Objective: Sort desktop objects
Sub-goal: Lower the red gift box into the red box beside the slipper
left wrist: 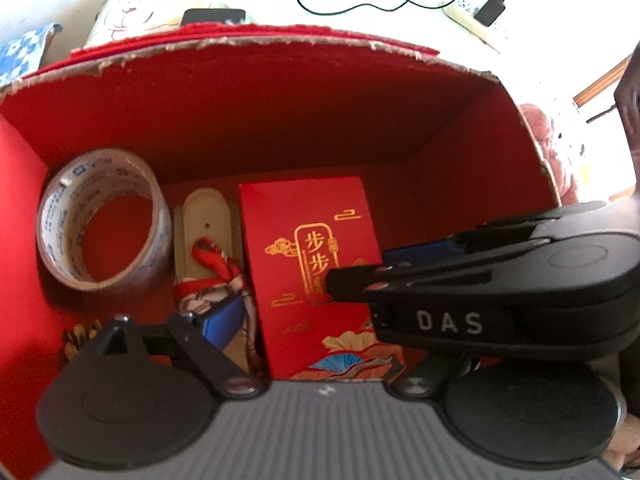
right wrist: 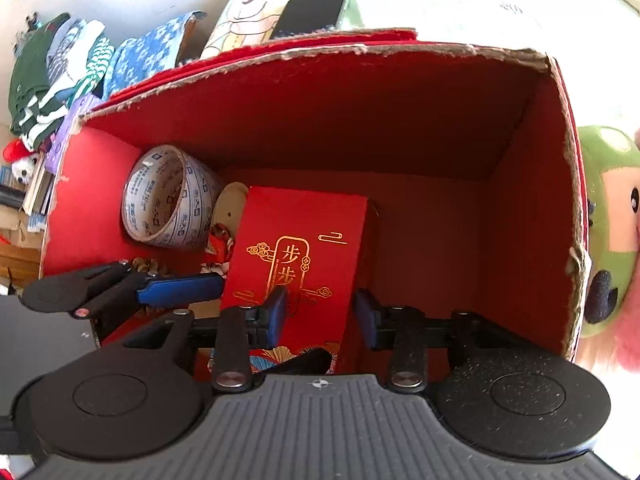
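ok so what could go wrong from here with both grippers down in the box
1. The right gripper straddles the red packet with its pads open; lifting out at a slant could drag or tip it.
2. The left gripper sits close beside it inside the red box, so they could knock together.
3. The left gripper's finger is near the ribbon and might snag it.

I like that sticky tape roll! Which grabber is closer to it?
Left. The left gripper hangs just below the tape roll in the red box. The right gripper sits farther away, straddling the red packet.
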Available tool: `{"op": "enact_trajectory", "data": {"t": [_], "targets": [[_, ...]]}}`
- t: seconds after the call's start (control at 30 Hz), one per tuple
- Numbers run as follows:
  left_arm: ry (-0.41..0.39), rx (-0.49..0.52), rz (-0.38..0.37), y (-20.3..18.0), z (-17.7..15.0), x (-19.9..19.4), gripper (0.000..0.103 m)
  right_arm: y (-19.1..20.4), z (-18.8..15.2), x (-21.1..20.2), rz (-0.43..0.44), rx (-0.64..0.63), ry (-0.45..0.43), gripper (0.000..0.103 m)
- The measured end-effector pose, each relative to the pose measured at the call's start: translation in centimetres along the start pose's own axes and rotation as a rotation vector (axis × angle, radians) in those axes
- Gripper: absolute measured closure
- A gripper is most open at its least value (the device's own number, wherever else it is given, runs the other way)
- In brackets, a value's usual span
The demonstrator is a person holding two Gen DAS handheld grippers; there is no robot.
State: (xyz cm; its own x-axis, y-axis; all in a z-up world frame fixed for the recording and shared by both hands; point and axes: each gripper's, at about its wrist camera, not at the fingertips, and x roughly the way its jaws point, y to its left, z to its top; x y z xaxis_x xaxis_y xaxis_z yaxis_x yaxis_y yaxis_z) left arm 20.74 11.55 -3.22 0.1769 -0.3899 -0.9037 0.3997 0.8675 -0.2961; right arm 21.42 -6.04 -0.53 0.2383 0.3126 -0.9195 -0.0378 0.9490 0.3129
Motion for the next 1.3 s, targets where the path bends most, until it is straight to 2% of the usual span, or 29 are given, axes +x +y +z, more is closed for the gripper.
{"op": "enact_trajectory", "data": {"t": [0.17, 0.73, 0.9, 1.07, 1.3], "targets": [[-0.016, 0.014, 0.058, -0.4, -0.3, -0.1, 0.016, 0.2, -0.2, 0.2, -0.019, -0.010, -0.023, 0.060], [-0.041, 0.011, 0.158, -1.7, 0.1, 0.8, 0.016, 0.0, -1.0, -1.3, -0.051, -0.038, -0.128, 0.060], [-0.061, 0.030, 0.213, -2.7, 0.8, 1.1, 0.016, 0.2, -1.0, -1.2, -0.007, -0.031, -0.135, 0.070], [-0.068, 0.037, 0.235, -2.8, 1.0, 0.9, 0.016, 0.0, -1.0, -1.1, -0.003, -0.013, -0.130, 0.070], [-0.111, 0.035, 0.265, -2.6, 0.8, -1.0, 0.016, -0.4, -1.4, -2.9, 0.017, -0.001, -0.193, 0.070]]}}
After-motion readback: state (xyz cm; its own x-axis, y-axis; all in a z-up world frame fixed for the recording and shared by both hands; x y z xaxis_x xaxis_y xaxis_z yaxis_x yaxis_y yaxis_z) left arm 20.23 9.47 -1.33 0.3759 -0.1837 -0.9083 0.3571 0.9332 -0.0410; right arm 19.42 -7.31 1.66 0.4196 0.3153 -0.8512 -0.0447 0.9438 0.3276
